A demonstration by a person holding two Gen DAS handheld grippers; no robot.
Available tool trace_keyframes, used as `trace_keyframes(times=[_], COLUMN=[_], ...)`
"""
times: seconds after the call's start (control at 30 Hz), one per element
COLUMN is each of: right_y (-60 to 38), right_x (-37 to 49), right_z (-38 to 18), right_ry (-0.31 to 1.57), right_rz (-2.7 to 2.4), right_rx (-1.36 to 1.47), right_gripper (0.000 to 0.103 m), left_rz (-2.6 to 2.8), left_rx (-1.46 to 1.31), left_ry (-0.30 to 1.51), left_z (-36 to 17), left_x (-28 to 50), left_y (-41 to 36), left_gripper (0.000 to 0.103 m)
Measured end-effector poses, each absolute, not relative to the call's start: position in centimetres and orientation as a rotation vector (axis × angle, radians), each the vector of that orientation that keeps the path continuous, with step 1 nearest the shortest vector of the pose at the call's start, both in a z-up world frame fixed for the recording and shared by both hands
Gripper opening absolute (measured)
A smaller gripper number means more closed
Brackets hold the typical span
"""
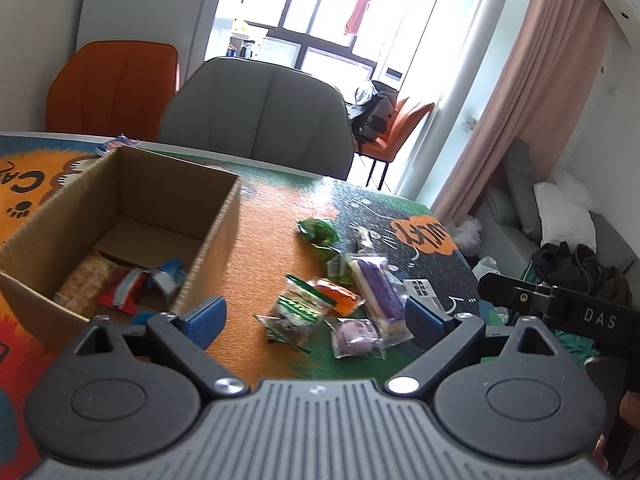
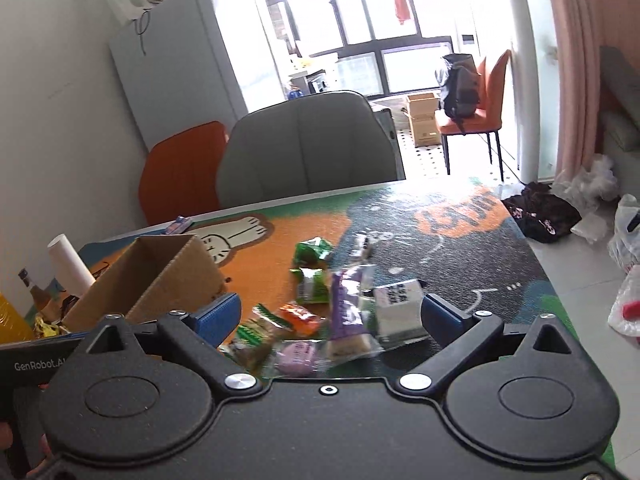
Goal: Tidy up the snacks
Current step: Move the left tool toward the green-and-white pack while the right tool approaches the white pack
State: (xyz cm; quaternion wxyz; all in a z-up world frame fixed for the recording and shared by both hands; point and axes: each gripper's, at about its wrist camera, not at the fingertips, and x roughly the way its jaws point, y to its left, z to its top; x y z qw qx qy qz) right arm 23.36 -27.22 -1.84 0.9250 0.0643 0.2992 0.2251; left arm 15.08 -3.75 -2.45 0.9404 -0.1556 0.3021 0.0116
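Observation:
A cardboard box [image 1: 216,216] stands open on the patterned table mat, with a few wrapped snacks [image 1: 120,284] lying inside. To its right lies a loose pile of snack packets: a long purple one [image 1: 378,292], a pink one [image 1: 356,334], an orange one [image 1: 338,296], green ones [image 1: 318,232]. My left gripper [image 1: 316,312] is open above the near edge of the pile, nothing between its blue pads. My right gripper [image 2: 330,312] is open too, hovering over the same pile [image 2: 348,312], with the box [image 2: 172,276] to its left.
A grey chair [image 1: 256,108] and an orange chair [image 1: 112,84] stand behind the table. A white paper roll [image 2: 70,264], a bottle and bags crowd the table's left side in the right wrist view. The table's right edge [image 2: 540,256] drops to a cluttered floor.

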Motion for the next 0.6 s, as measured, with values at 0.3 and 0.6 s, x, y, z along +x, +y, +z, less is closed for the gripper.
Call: trace_keyframes(times=[0.3,0.6], right_y=[-29.5,-30.2], right_x=[24.7,26.6], right_z=[-3.9,-6.1], right_ry=[0.642,0.682], right_rz=[0.432,0.432], right_rx=[0.156,0.166], right_gripper=[0.098,0.090], left_rz=[-0.013,0.026], left_rx=[-0.328,-0.324], left_ry=[0.638,0.651], left_z=[-4.6,-7.1], left_x=[16.4,19.0], left_y=[-6.8,-7.6], left_gripper=[0.095,0.094])
